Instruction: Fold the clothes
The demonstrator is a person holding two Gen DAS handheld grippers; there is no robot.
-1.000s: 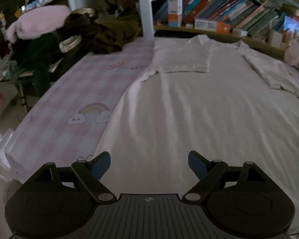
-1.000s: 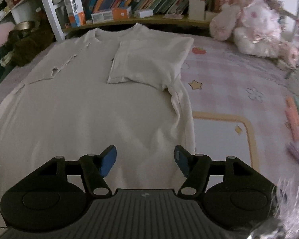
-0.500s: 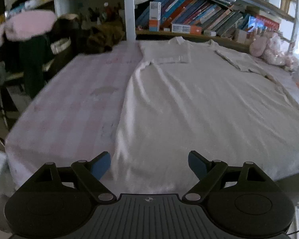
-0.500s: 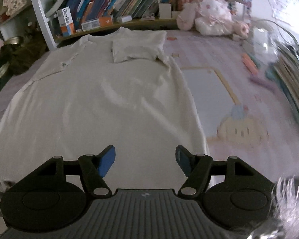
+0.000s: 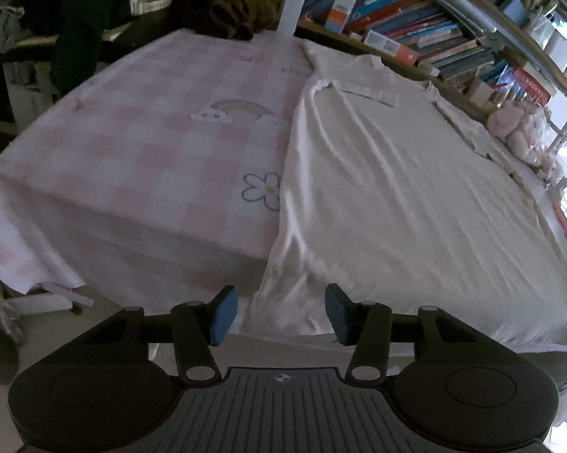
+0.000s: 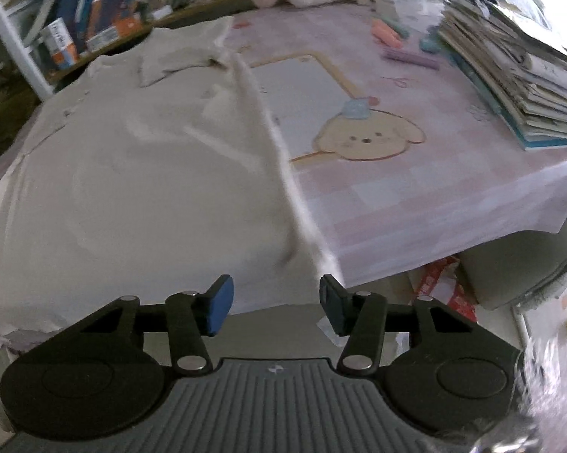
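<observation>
A white short-sleeved shirt [image 5: 389, 188] lies spread flat on the pink checked table cover, both sleeves folded in over its body. Its hem hangs over the near table edge. My left gripper [image 5: 279, 315] is open and empty, level with the hem's left corner, which hangs between its blue pads. In the right wrist view the shirt [image 6: 140, 173] fills the left half. My right gripper [image 6: 275, 304] is open and empty just below the hem's right corner.
The pink table cover [image 5: 140, 151] hangs over the near edge. Bookshelves [image 5: 415, 34] run along the far side with soft toys [image 5: 517, 128]. A stack of books [image 6: 517, 75] and pens [image 6: 407, 56] lie right. Dark clothes [image 5: 238, 7] are piled far left.
Both grippers have drawn back from above the shirt's middle towards its near hem and dropped lower, to the table's front edge. Both stay open.
</observation>
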